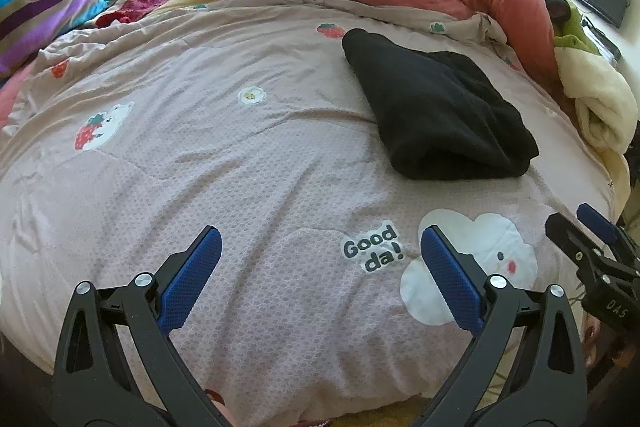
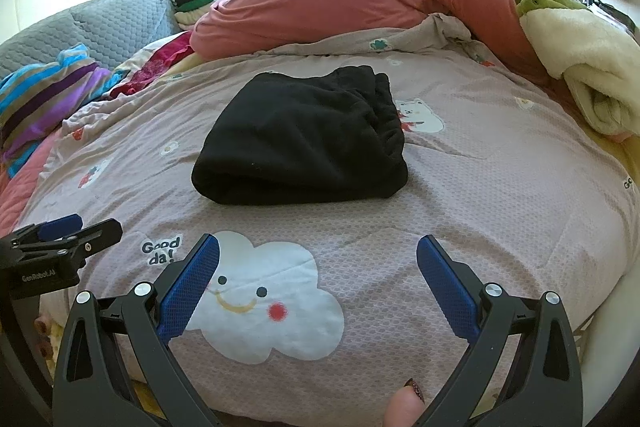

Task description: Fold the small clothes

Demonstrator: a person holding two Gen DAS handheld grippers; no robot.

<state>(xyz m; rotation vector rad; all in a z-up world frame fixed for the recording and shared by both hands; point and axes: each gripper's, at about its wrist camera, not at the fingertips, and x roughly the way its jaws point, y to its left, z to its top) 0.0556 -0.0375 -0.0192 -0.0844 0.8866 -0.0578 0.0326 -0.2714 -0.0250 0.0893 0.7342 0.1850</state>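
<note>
Lying folded on the quilt [image 2: 480, 187], black garment [image 2: 304, 139]; both tools [image 1: 320, 255] [image 2: 318, 259] gape, empty.

— What's the black garment [image 2: 304, 143] made of?
— Matt, fuzzy fleece-like cloth. The bed's quilt [image 2: 460, 195] is printed cloth with a fine honeycomb texture.
— And the left claw [image 1: 320, 251]?
— Matt black plastic, blue textured pads [image 1: 452, 279].

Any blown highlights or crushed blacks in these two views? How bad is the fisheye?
Left wrist: window strip along the top is blown out; black garment shows almost no fold detail; bedspread bulges, corners vignetted. Right wrist: windows behind the pink duvet clip to white; garment keeps some waistband texture; same barrel bulge. Both sharp, no motion blur.
</note>
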